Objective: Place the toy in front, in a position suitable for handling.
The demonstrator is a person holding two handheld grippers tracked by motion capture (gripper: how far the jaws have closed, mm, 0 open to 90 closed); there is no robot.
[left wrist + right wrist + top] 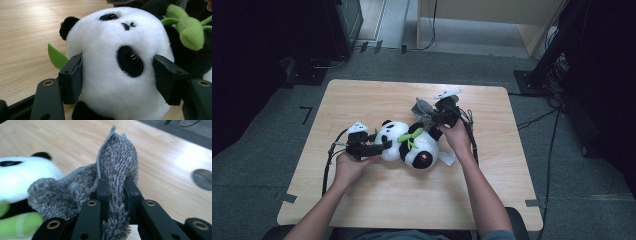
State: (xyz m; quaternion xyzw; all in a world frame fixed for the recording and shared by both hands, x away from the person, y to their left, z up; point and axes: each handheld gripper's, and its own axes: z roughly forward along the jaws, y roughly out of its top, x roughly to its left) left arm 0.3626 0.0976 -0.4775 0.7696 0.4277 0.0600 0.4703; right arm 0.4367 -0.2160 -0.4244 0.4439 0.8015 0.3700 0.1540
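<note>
A plush panda (pixel 409 145) is seen lying on its side near the middle of the wooden counter (pixel 377 200), its white head toward the person's left and its black-and-white body toward the right. The head is clamped between the two black jaws of the left gripper (pixel 384 145), one pad pressed into each cheek (the jaws stand part-way apart, held so by the width of the head). A green felt leaf (pixel 57 56) is visible beside the head in the left gripper view, and a green plush bamboo stalk (pixel 190 31) lies across the panda's chest. A grey knitted fabric piece (pixel 110 182) is pinched between the nearly closed jaws of the right gripper (pixel 435 116), just above the panda's body, its loose end standing up past the fingertips. A white tag (pixel 446 158) is seen at the panda's lower side; any writing on it is too small to be read.
</note>
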